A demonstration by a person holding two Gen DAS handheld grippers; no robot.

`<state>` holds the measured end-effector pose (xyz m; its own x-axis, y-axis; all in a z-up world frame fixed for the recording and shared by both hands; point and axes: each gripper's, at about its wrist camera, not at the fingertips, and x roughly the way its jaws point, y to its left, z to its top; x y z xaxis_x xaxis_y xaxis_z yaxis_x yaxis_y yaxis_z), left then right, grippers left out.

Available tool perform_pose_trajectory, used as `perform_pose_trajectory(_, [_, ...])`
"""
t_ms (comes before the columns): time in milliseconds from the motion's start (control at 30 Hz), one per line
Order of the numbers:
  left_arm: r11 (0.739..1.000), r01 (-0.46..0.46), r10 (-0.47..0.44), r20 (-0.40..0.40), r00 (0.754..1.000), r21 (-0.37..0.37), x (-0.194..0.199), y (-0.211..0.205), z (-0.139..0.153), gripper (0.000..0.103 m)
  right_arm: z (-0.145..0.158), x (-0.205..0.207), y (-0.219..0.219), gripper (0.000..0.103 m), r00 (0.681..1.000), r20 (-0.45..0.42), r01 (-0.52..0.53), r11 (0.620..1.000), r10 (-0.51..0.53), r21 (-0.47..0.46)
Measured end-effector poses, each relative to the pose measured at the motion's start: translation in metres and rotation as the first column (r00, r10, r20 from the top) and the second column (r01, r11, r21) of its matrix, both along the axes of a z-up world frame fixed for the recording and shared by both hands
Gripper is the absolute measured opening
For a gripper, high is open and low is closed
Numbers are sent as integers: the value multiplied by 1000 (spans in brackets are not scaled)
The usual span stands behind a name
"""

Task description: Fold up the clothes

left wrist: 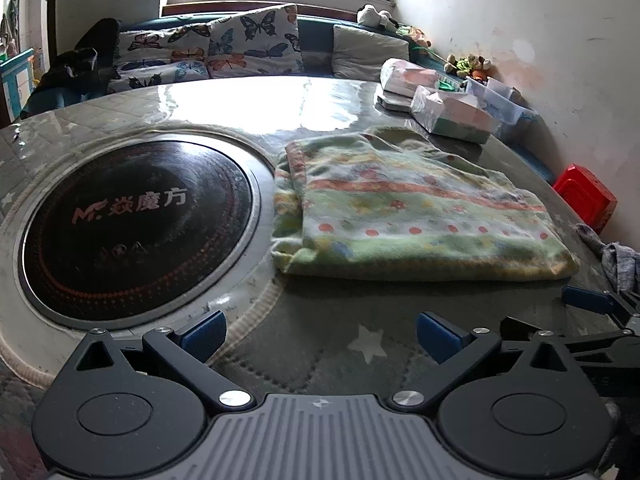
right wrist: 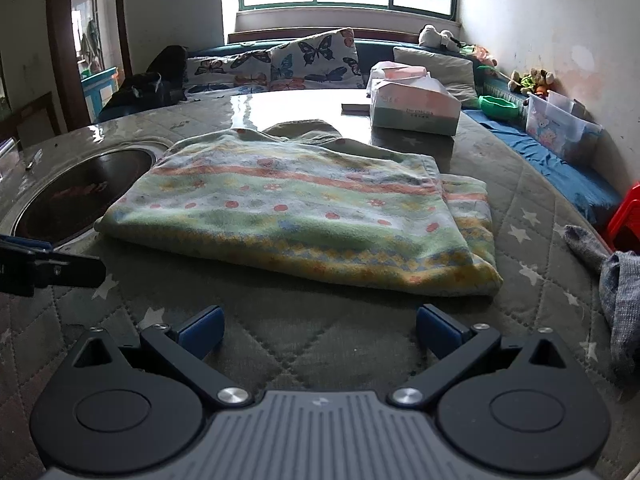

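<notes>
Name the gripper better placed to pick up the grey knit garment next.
Right. The grey knit garment lies at the table's right edge, nearer the open right gripper; the left gripper sits farther left.

right tool point(right wrist: 320, 334): fingers spread wide, empty, just short of folded garment point(right wrist: 296, 210) | garment: flat on quilted desk point(right wrist: 280, 320) | tissue box point(right wrist: 414, 110): behind garment | grey cloth point(right wrist: 618, 284): right of garment | round hob point(right wrist: 76, 196): left of garment
</notes>
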<state>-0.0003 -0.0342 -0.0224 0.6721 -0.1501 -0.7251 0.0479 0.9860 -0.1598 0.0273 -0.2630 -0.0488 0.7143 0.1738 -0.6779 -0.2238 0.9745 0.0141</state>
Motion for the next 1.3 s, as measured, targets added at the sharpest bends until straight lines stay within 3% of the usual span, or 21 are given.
perform_pose_trajectory(667, [994, 95, -95, -6, 995, 48, -10, -22, 5, 103, 2, -3, 2, 103, 1000, -13, -3, 1000, 3, -10])
perform_pose_trajectory(1300, [990, 120, -119, -21, 993, 77, -10, -36, 6, 103, 8, -19, 3, 103, 1000, -13, -5, 1000, 5, 7])
